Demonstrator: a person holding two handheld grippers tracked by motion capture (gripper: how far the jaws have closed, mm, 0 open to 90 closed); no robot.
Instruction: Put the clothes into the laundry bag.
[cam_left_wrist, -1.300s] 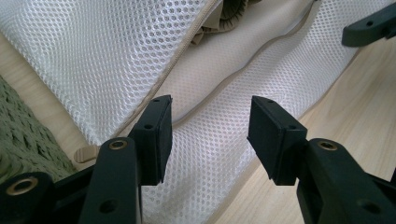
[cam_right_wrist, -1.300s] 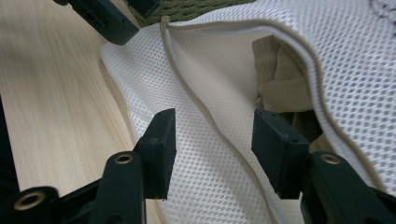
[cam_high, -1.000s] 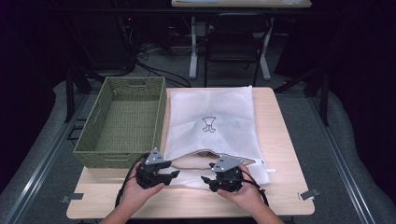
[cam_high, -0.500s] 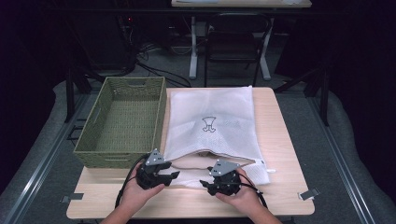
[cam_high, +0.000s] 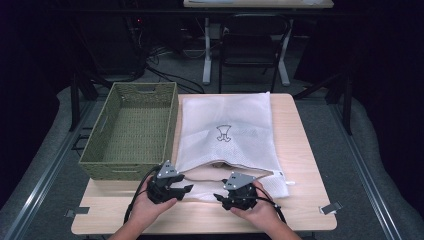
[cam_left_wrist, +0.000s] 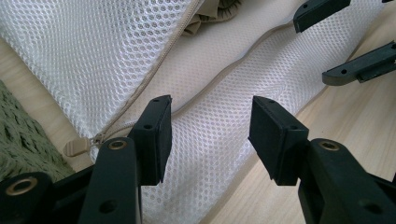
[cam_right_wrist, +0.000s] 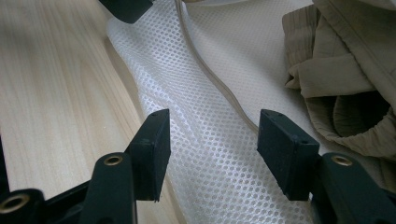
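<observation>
A white mesh laundry bag (cam_high: 227, 127) lies flat on the wooden table, its zipper open along the near edge. Beige clothing (cam_right_wrist: 345, 79) shows inside the opening. My left gripper (cam_high: 186, 187) hovers open over the bag's near left corner, close to the zipper pull (cam_left_wrist: 77, 147). The lower mesh flap (cam_left_wrist: 219, 126) lies under its jaws, untouched. My right gripper (cam_high: 218, 197) is open too, facing left over the same flap (cam_right_wrist: 210, 140), with the zipper tape (cam_right_wrist: 219, 79) running between its jaws. The right gripper's fingers (cam_left_wrist: 359, 67) show at the top right of the left gripper view.
A green woven basket (cam_high: 131, 131) stands empty on the table's left side, next to the bag. Bare wood (cam_high: 300, 215) runs along the table's near edge and its right side. A chair (cam_high: 250, 45) and another table stand on the floor beyond.
The right gripper has slid slightly left along the bag's near edge, toward the left one. The left gripper has kept still.
</observation>
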